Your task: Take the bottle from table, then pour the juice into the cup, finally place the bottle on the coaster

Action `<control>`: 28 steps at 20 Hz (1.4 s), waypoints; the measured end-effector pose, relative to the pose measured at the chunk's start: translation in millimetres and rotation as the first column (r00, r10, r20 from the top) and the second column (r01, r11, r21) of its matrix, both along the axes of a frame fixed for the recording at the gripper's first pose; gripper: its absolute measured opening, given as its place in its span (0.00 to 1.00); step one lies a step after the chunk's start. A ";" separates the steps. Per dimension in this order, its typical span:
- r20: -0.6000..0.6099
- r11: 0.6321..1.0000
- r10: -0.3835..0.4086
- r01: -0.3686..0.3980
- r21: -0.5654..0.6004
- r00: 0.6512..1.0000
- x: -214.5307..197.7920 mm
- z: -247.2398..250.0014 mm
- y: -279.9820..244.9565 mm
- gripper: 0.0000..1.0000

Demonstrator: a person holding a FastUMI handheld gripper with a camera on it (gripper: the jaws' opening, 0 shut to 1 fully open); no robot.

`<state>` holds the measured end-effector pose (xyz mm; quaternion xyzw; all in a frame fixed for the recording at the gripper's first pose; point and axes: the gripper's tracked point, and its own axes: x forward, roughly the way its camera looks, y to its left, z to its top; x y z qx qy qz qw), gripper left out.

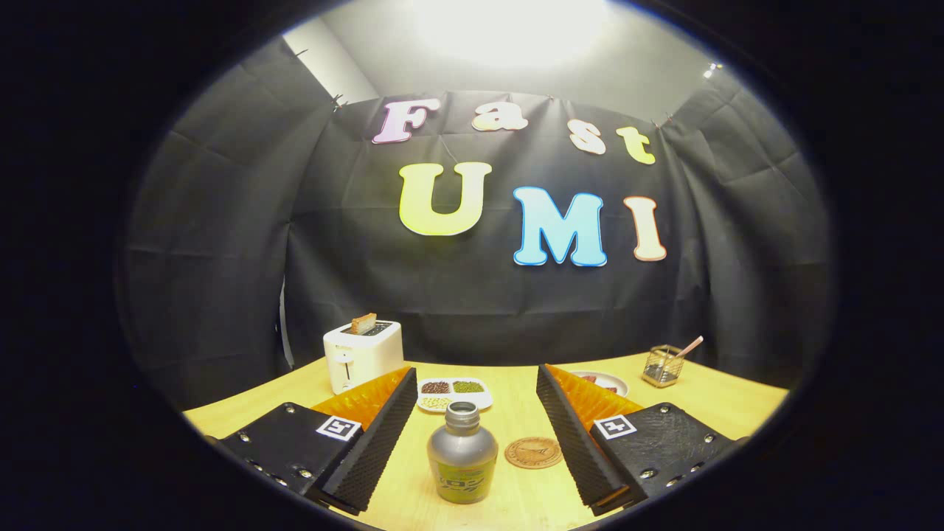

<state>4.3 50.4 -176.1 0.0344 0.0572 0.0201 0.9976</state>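
A small grey metal bottle (462,453) with a green label stands upright and uncapped on the wooden table (509,398), between my two fingers and a little nearer the left one. My gripper (476,383) is open wide, and neither finger touches the bottle. A round brown coaster (534,452) lies flat just right of the bottle, close to the right finger (571,435).
A white toaster (363,354) with a slice of bread stands at the back left. Beyond the bottle sits a white dish (453,393) of beans. A plate (608,382) and a wire holder (662,365) with a pink stick are at the back right.
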 end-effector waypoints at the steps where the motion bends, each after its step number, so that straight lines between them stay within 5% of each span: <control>1: -0.010 1.000 0.000 0.000 0.005 1.000 0.5 -10.8 -0.2 0.99; 17: -0.068 0.999 0.041 -0.042 -0.013 0.997 19.2 -99.6 24.8 0.99; 22: -0.068 1.000 0.029 -0.029 0.006 0.997 23.5 -102.4 19.2 0.81; 28: -0.046 0.998 -0.040 0.043 0.055 0.998 15.8 -87.8 -3.6 0.79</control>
